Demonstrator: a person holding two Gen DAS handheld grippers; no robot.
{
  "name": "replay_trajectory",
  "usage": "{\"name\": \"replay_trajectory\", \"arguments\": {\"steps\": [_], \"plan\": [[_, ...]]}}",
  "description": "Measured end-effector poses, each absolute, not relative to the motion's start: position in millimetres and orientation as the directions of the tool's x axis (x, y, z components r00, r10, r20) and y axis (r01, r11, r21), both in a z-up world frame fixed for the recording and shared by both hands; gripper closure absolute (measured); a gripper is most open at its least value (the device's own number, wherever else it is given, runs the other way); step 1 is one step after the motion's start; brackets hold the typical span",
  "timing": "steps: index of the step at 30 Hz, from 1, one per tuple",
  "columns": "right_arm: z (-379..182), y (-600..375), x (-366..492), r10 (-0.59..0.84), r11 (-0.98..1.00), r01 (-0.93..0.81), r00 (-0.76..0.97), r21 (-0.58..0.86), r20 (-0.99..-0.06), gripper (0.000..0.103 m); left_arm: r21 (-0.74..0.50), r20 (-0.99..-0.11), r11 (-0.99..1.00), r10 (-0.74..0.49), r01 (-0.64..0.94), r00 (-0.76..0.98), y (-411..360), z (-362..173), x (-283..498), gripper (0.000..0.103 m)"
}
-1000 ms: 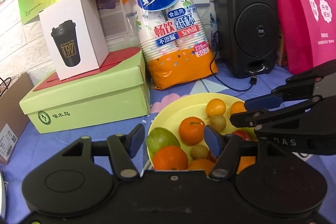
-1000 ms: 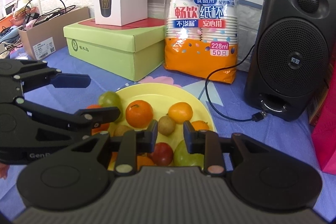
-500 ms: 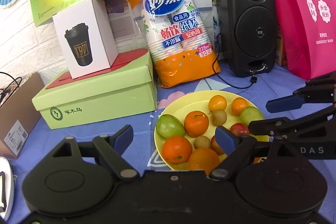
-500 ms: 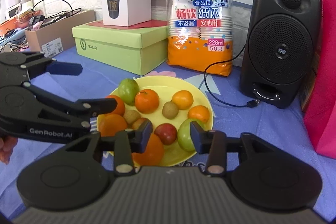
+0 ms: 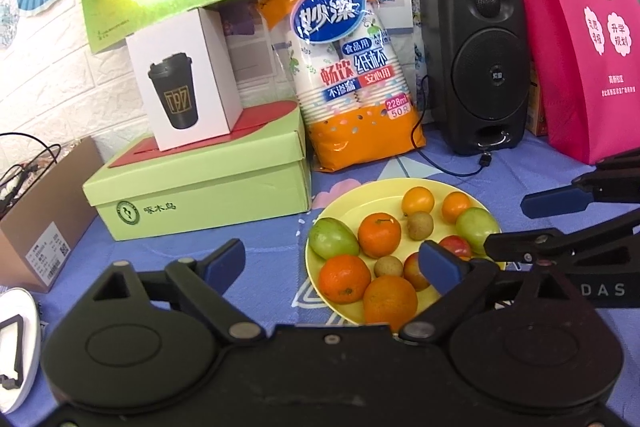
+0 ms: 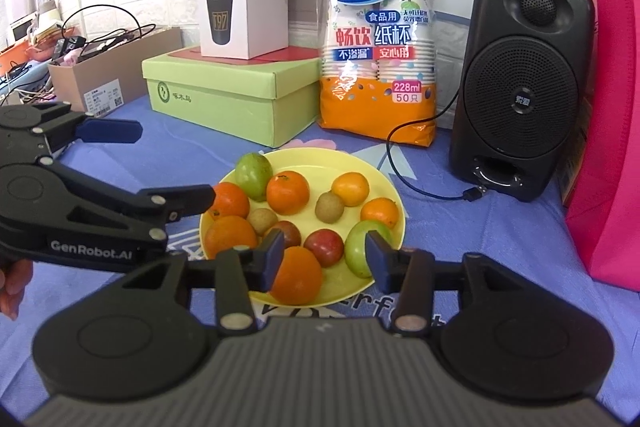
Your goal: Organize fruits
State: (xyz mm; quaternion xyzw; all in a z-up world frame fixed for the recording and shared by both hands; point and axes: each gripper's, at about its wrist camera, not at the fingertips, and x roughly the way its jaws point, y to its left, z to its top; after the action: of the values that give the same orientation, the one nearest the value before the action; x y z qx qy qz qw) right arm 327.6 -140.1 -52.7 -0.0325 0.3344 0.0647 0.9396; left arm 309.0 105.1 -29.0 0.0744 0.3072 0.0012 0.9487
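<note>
A yellow plate (image 5: 360, 203) (image 6: 352, 163) on the blue cloth holds several fruits: oranges (image 5: 379, 234) (image 6: 287, 192), green fruits (image 5: 333, 239) (image 6: 253, 175), red ones (image 6: 324, 247) and small brown ones (image 6: 329, 207). My left gripper (image 5: 332, 263) is open and empty, held above the plate's left edge. My right gripper (image 6: 324, 253) is open and empty, above the plate's near edge; it also shows at the right of the left wrist view (image 5: 560, 223). The left gripper shows at the left of the right wrist view (image 6: 120, 163).
Behind the plate stand a green box (image 5: 200, 187) with a white cup carton (image 5: 184, 79) on it, an orange pack of paper cups (image 5: 356, 67), a black speaker (image 5: 476, 67) with a cable, and a pink bag (image 5: 580, 27). A cardboard box (image 5: 40, 211) is at left.
Both grippers have pulled back and up from the plate, and both have opened wider. The plate and fruits now look smaller and farther off.
</note>
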Motion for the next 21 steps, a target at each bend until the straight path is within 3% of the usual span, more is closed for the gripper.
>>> {"name": "replay_trajectory", "arguments": {"steps": [5, 11, 16, 18, 21], "plan": [[-47.4, -143.9, 317.9, 0.080, 0.993, -0.118, 0.779, -0.020, -0.623, 0.048, 0.143, -0.567, 0.989, 0.051, 0.037, 0.822, 103.2, -20.8, 301.5, 0.000], [-39.1, -144.2, 302.5, 0.071, 0.994, -0.106, 0.790, -0.023, -0.609, 0.045, 0.152, -0.556, 0.988, 0.056, 0.035, 0.829, 99.4, -11.4, 286.0, 0.000], [-28.1, -145.4, 280.3, 0.035, 0.998, -0.060, 0.815, -0.025, -0.578, 0.027, 0.141, -0.542, 0.990, 0.065, 0.014, 0.838, 99.1, -3.7, 263.0, 0.000], [-25.1, -144.6, 266.7, 0.037, 0.998, -0.056, 0.830, -0.017, -0.557, 0.010, 0.132, -0.550, 0.991, 0.062, 0.013, 0.833, 97.2, -4.3, 255.2, 0.000], [-24.6, -139.5, 244.4, 0.036, 0.998, -0.058, 0.843, -0.024, -0.536, 0.007, 0.147, -0.554, 0.989, 0.066, 0.020, 0.830, 89.8, -7.9, 240.6, 0.000]]}}
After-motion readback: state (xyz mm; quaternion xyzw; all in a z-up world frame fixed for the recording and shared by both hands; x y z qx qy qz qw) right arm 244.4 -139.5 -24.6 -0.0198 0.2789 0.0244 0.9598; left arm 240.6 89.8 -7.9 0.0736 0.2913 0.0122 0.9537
